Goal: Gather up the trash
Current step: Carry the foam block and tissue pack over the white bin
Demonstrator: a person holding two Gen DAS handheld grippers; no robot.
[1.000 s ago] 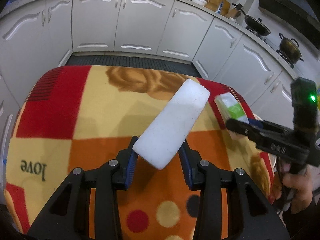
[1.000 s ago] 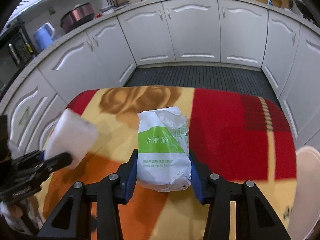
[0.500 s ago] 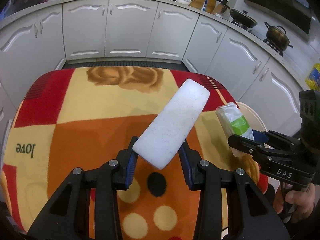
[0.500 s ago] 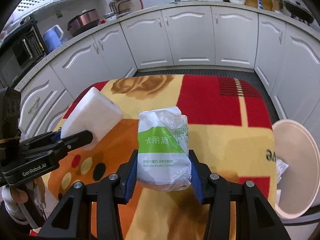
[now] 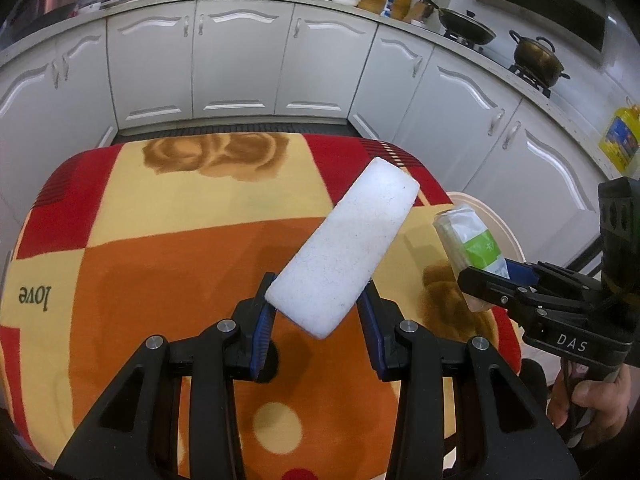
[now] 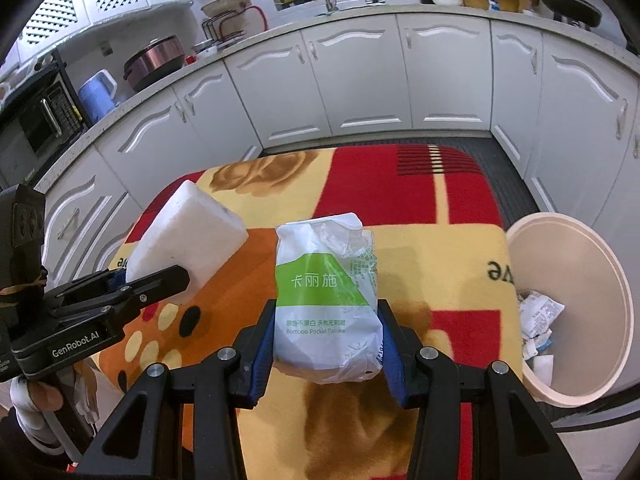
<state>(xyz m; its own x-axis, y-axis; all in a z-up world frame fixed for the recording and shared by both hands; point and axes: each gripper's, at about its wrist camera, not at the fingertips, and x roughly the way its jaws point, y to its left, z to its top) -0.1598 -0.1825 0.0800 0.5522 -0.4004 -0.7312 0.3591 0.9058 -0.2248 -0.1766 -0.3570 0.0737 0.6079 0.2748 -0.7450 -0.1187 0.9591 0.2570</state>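
A long white foam block is held above the patterned cloth, with my left gripper shut on its near end. The right wrist view shows the same foam block and left gripper at the left. My right gripper is shut on a white and green tissue packet. From the left wrist camera, that tissue packet and the right gripper sit at the right, a hand below them. A beige bin stands to the right of the table with crumpled paper inside.
The table wears a red, orange and yellow cloth. White kitchen cabinets curve around behind it, with pots on the counter. The bin's rim shows past the cloth's right edge in the left wrist view.
Both grippers have carried their loads to the right across the table. The bin has come into view at the right, and more of the kitchen counter shows.
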